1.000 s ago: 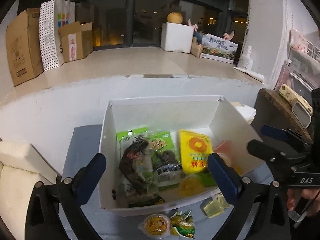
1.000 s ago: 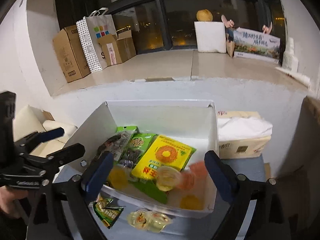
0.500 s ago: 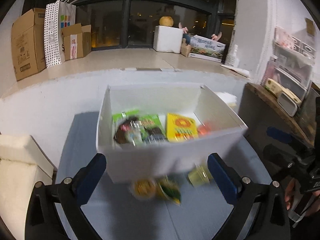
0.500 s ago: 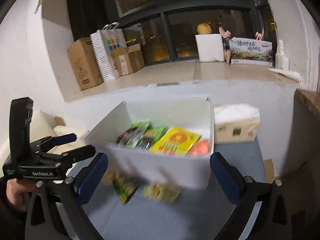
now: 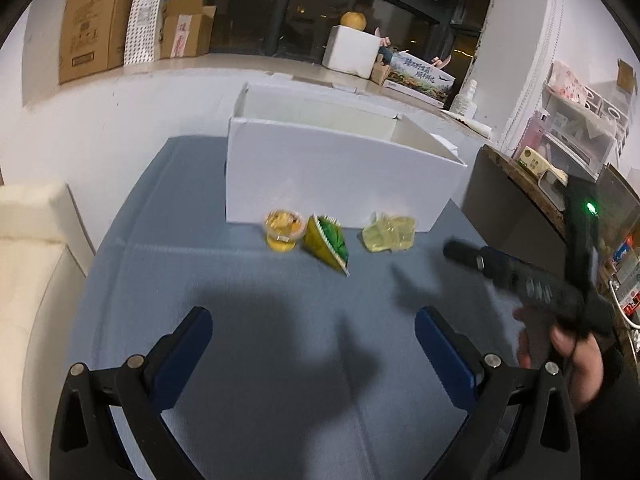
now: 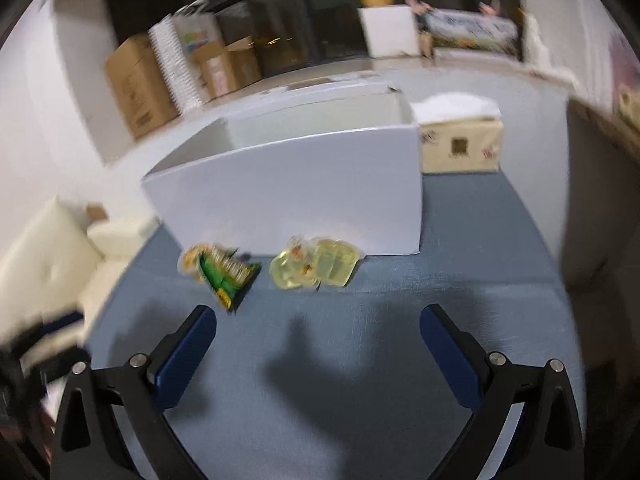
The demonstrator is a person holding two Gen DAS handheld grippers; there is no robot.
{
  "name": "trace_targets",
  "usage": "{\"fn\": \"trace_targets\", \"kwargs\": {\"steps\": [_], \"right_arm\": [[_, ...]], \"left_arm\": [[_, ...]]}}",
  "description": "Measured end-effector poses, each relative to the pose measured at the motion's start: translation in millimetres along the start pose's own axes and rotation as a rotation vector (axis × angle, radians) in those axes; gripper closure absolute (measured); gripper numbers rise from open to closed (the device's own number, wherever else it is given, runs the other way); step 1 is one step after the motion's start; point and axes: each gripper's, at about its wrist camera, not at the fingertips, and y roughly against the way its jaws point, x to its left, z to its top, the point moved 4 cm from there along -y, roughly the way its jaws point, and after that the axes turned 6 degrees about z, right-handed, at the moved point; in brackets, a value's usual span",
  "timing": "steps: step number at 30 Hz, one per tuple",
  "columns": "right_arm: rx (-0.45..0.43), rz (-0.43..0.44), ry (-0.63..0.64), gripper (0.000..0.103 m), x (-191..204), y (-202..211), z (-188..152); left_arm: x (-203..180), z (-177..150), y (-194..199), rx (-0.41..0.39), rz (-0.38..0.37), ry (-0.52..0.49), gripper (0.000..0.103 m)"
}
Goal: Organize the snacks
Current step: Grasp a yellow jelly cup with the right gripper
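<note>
Box sits centre frame on the surface. Along its near wall, left to right: jelly cup, snack packet, clear pouch. Carton right of box; window ledge behind.

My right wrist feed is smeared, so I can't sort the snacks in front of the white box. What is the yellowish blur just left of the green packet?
Observer: In the left wrist view it is a small clear cup with yellow-orange filling, standing upright beside the green packet.
Operator: Is it against the box?
Observer: It stands at the foot of the white box, by the left end of its front wall. I cannot tell whether they touch.
Operator: And the left gripper? I only see a dark smudge.
Observer: The left gripper is open with nothing between its fingers, over the bare blue tabletop and short of the snacks.
</note>
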Motion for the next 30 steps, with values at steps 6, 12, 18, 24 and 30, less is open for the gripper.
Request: {"fn": "trace_targets", "kwargs": {"steps": [6,12,18,24,30], "right_arm": [[0.014,-0.038,-0.103,0.000,-20.3,-37.7,16.2],[0.066,-0.056,-0.188,0.019,-29.3,-71.5,19.3],[0.055,-0.109,-0.097,0.042,-20.3,-77.3,18.4],[0.060,-0.046,-0.102,0.057,-21.4,-69.2,16.1],[-0.007,-0.009,-0.036,0.057,-11.4,-22.3,12.6]], "left_arm": [[1.8,-6.1,-0.8,0.001,0.018,-0.032,0.000],[1.6,-9.1,-10.9,0.024,0.004,-0.040,0.000],[-1.9,-7.9,-19.4,0.034,0.001,-0.045,0.000],[-7.6,-3.5,-24.7,0.036,0.001,-0.058,0.000],[-0.7,9.8,-40.6,0.042,0.029,-0.046,0.000]]}}
